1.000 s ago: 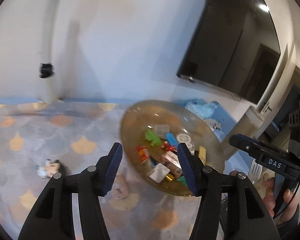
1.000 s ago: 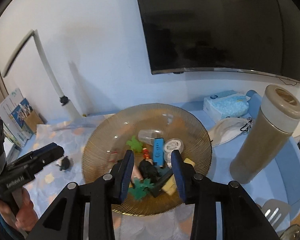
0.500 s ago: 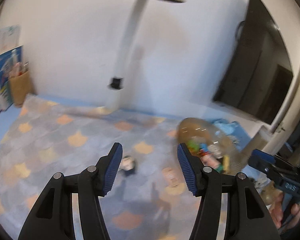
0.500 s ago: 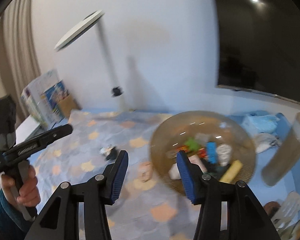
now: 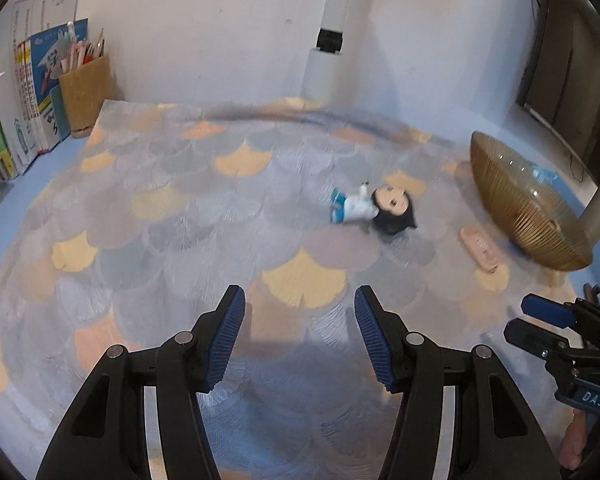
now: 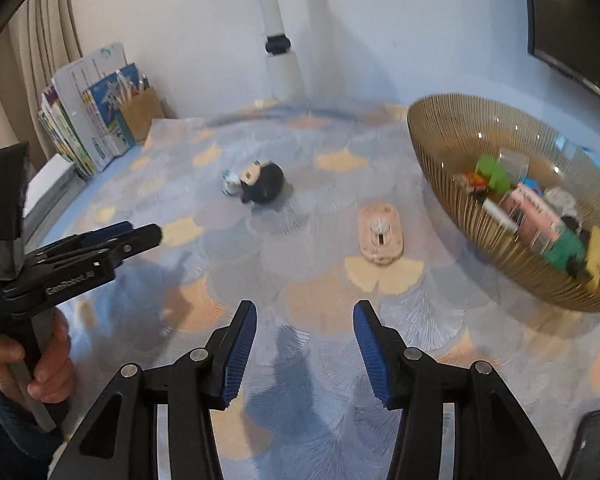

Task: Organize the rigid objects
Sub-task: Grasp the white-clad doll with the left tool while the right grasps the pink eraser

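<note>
White wall backs a blue table spread with a mat printed in grey and orange fan shapes. Taking the amber ribbed bowl as the landmark: it stands at the mat's right edge, tilted in view, and holds a heap of small rigid toys, among them green, pink and yellow pieces. A white lamp post rises at the wall, left of the bowl and behind it, and further left a stack of books and a brown pen holder sit in the far left corner.

Just left of the bowl a pink oblong toy lies flat on the mat, apart from it. Further left of the bowl a dark-haired doll figure lies on its side.

Both grippers hover over the mat nearer the viewer than the bowl. The left gripper has its jaws moderately apart with nothing between them. The right gripper has jaws that have just been opening, likewise empty. A hand grips the left tool's handle.
</note>
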